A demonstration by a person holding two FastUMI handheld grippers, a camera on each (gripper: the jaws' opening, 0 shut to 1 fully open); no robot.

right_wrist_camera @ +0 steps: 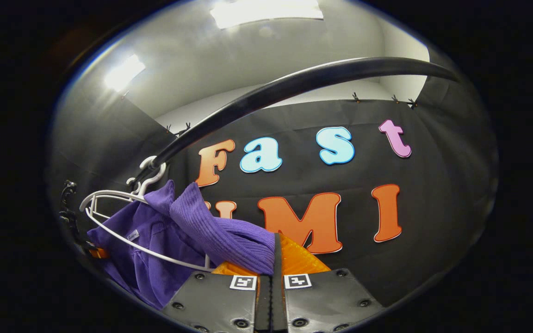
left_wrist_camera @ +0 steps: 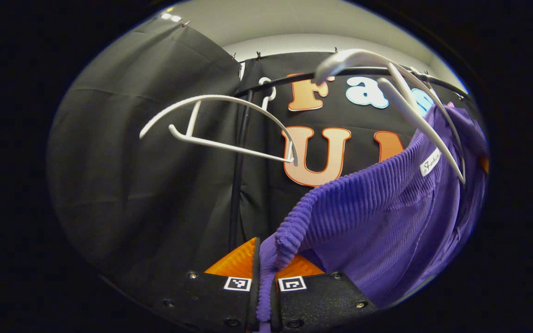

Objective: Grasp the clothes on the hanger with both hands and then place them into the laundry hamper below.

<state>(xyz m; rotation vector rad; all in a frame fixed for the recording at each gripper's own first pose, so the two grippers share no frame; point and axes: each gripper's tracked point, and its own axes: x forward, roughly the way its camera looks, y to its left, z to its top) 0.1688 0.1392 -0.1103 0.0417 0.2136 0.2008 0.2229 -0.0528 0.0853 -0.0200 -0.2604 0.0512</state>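
The left gripper point(left_wrist_camera: 264, 277) has its fingers clamped together on a ribbed edge of the purple garment point(left_wrist_camera: 387, 208). The right gripper point(right_wrist_camera: 271, 277) pinches another ribbed fold. The garment hangs on a white hanger point(right_wrist_camera: 127, 240) under the black rail point(right_wrist_camera: 294, 83).

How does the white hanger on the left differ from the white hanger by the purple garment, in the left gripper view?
The left hanger is bare and apart from the purple garment; the right hanger rests against that garment. The left hanger shows almost whole; the right hanger looms nearer and larger, partly cut off. Both are white and hang on the black rail.
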